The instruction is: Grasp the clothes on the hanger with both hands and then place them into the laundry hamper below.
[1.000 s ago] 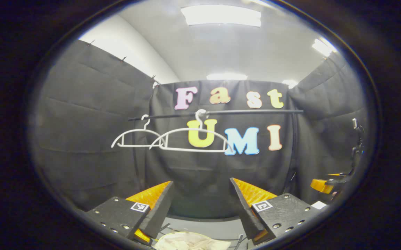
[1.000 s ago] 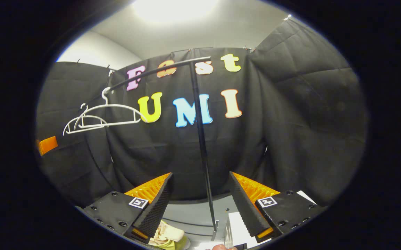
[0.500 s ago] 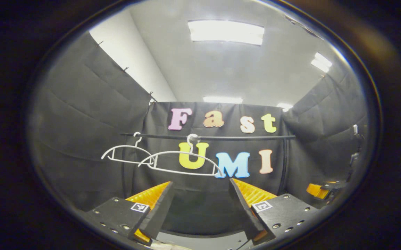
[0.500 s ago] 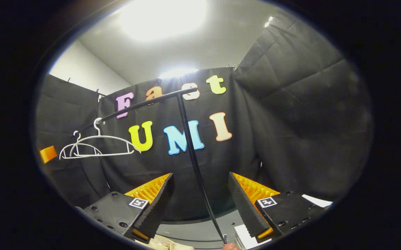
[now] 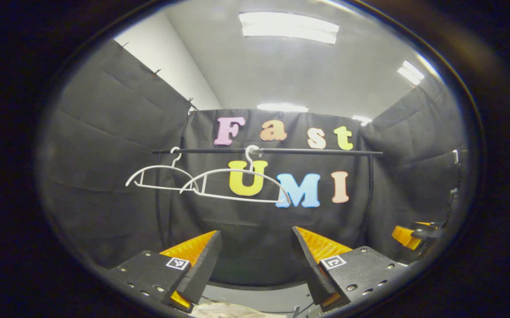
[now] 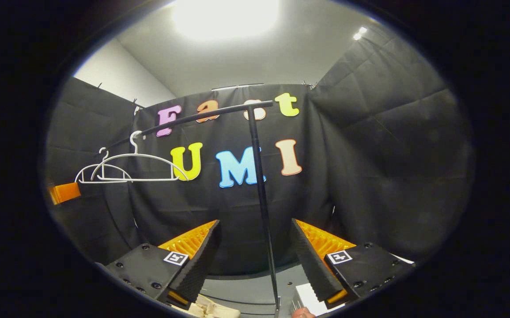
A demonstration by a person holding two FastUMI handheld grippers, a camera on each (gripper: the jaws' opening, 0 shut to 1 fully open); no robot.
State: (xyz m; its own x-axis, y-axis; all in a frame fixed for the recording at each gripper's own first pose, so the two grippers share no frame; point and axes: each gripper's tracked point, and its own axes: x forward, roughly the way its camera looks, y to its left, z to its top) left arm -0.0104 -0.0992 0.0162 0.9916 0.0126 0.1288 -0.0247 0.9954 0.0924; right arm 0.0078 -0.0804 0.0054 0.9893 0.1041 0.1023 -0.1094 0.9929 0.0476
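Hangers (image 5: pixel 202 183) dangle bare from the rail (image 5: pixel 281 151), two of them side by side toward its left end, so the clothes look to be off already. Pale cloth (image 5: pixel 230 311) shows well below the rail at the bottom edge of the left gripper view, and again low in the right gripper view (image 6: pixel 208 309), presumably lying in the hamper, though its rim cannot be made out. The left gripper (image 5: pixel 255 260) has its fingers spread wide with nothing between them; the right gripper (image 6: pixel 255 260) is likewise parted and empty, with the rail's upright post (image 6: pixel 263 212) beyond it. I judge the placing step finished and the hands at rest; what remains, if anything, is drawing back from the rail. Against half a second ago, the left gripper view has tipped down, the rail sitting higher and the cloth back in sight; the right has shifted likewise, the rail rising in its view.
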